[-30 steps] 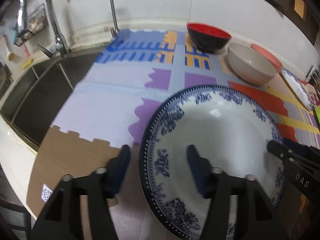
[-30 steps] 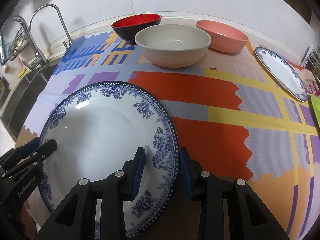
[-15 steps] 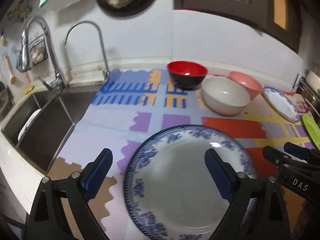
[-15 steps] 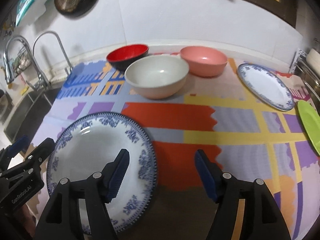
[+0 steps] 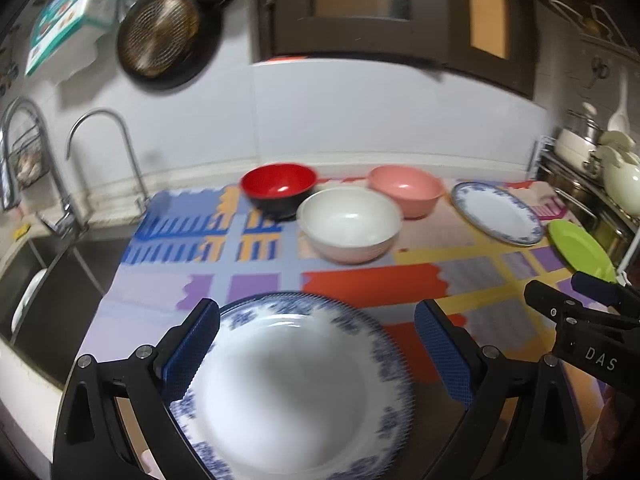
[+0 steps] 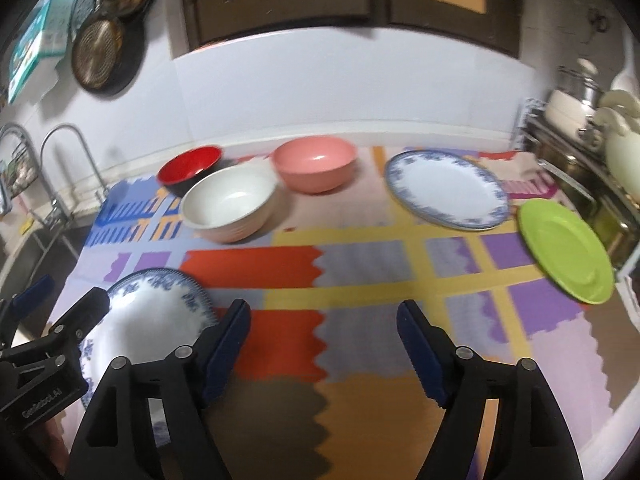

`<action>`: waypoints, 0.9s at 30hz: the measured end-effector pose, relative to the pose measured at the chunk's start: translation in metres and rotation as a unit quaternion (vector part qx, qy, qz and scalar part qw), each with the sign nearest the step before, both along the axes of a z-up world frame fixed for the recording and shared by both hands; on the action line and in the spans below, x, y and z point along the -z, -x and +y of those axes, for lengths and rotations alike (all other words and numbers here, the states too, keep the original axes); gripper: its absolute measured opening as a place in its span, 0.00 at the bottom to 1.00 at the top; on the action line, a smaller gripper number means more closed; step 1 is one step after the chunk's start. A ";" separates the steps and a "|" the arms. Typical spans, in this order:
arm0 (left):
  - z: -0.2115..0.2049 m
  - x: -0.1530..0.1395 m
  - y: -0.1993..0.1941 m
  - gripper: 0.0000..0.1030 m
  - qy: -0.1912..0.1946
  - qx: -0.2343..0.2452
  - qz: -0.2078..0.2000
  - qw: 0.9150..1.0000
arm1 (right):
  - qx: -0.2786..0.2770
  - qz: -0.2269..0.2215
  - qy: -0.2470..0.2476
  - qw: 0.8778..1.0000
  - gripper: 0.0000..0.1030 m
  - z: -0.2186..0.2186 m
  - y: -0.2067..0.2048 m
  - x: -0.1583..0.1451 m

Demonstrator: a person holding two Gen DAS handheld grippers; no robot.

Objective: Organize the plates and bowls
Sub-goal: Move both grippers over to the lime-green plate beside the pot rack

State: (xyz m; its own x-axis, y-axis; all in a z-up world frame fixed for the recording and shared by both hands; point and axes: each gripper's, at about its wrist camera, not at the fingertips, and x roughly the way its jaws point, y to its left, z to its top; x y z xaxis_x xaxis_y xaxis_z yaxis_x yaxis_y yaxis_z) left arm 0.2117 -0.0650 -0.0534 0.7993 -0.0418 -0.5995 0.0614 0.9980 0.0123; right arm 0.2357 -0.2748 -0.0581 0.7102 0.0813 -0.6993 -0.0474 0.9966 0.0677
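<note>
From my left gripper [image 5: 316,352], jaws opening and empty, the blue-rimmed plate [image 5: 292,392] lies flat below at the mat's [image 5: 372,284] near-left corner; from my right gripper [image 6: 324,352] (also opening, empty), it sits leftward, nearer my left.

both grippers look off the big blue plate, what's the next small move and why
Probably swing the right gripper, jaws opening with nothing between them, toward the far blue plate. The near blue plate lies flat on the mat, released, so the far one could stack on it.
</note>
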 end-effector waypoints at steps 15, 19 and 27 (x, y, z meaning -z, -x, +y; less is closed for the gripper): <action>-0.086 -0.032 -0.013 0.98 0.000 0.079 -0.051 0.996 | 0.092 -0.072 0.028 0.993 0.74 -0.086 0.017 -0.034; -0.106 -0.037 -0.021 0.98 0.008 0.087 -0.058 0.994 | 0.098 -0.079 0.029 0.992 0.74 -0.103 0.016 -0.037; -0.162 -0.052 -0.041 0.98 0.006 0.137 -0.063 0.989 | 0.150 -0.088 0.009 0.985 0.74 -0.152 0.016 -0.045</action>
